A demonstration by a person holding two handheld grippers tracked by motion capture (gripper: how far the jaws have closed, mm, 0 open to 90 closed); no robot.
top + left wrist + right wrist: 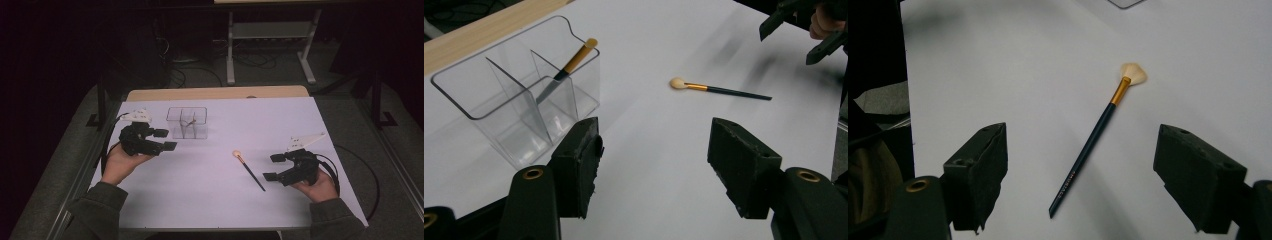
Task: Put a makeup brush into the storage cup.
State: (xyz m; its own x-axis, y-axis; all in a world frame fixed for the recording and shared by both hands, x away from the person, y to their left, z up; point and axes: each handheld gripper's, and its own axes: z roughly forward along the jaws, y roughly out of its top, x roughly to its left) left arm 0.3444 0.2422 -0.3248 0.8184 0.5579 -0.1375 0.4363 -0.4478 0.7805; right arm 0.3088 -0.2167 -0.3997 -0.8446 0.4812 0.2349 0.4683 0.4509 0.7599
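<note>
The brush (1098, 137), light, thin and stiff, likely rolls; pinch mid-handle. Both grippers' fingers (979, 172) are spread, empty.

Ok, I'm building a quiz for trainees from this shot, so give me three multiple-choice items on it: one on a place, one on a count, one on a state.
1. Where does the brush on the table lie?
A. inside the clear organizer
B. flat on the white sheet, nearer the right gripper
C. between the left gripper's jaws

2. How many brushes are there in all?
A. one
B. two
C. four

3. How does the right gripper stand?
A. open, holding nothing
B. shut on the brush
C. shut on the organizer

Answers: 1 B, the high view shows it beside the right gripper. 2 B, one lies loose, another brush leans in the clear organizer. 3 A, its jaws stand wide apart with the brush lying untouched beyond them.
</note>
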